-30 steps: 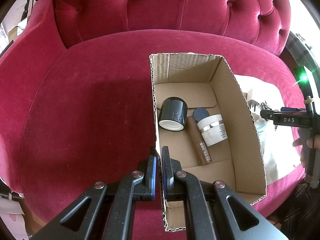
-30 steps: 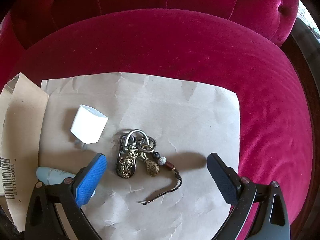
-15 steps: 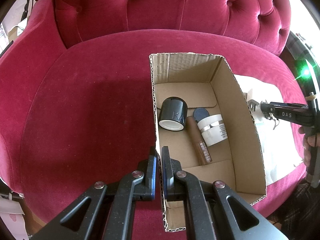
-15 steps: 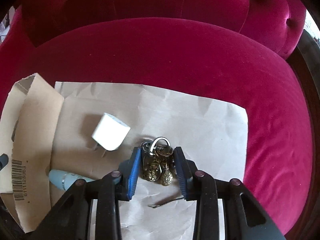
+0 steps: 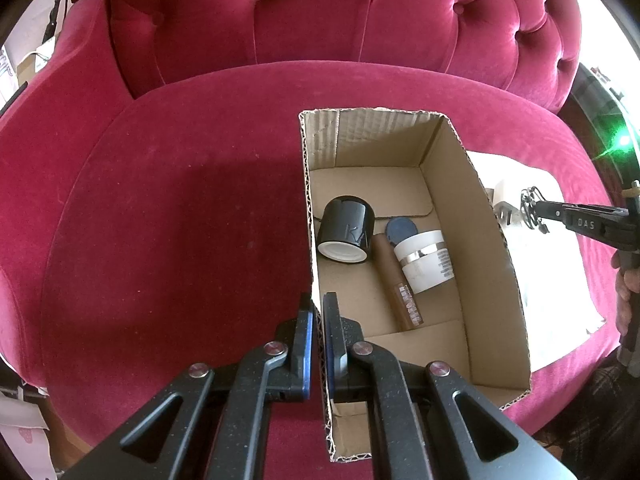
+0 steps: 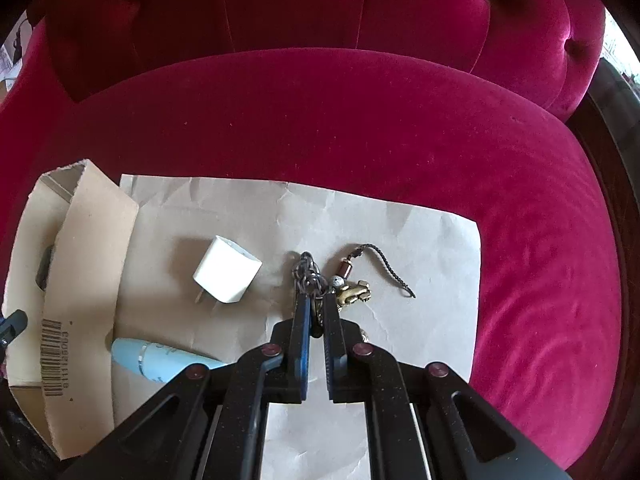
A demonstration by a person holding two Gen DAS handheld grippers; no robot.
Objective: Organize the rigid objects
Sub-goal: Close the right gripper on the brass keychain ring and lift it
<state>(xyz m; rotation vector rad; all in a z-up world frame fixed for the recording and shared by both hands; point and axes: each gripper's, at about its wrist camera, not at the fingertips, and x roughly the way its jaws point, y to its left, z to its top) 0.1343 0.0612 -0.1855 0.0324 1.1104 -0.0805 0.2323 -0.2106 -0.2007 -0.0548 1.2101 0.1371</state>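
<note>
On a crimson velvet tufted sofa (image 5: 192, 208), a sorting job stands partway done: nearest the left camera, the left hand-held gripper (image 5: 318, 320) is pressed together on the near side wall of the open brown cardboard box (image 5: 492, 280), apparently steadying it. Inside the box lie a black cylindrical jar with a white base (image 5: 346, 230), a slim brown tube (image 5: 398, 284), a white cosmetic jar with a silver band (image 5: 424, 262) and, behind it, a dark blue round lid (image 5: 401, 229), four items that look already put away. To the box's right, on a creased sheet of brown paper (image 6: 420, 240), the right hand-held gripper (image 6: 317, 312) has its blue pads clamped on a bunch of dark metal key rings with brass charms and a braided cord (image 6: 348, 280), seemingly the next item bound for the box. A pale blue tube (image 6: 156, 358) lies just beside the box and a white cube-shaped plug adapter (image 6: 226, 276) sits farther along the sheet; both appear to await collection, so roughly half the work seems to remain
</note>
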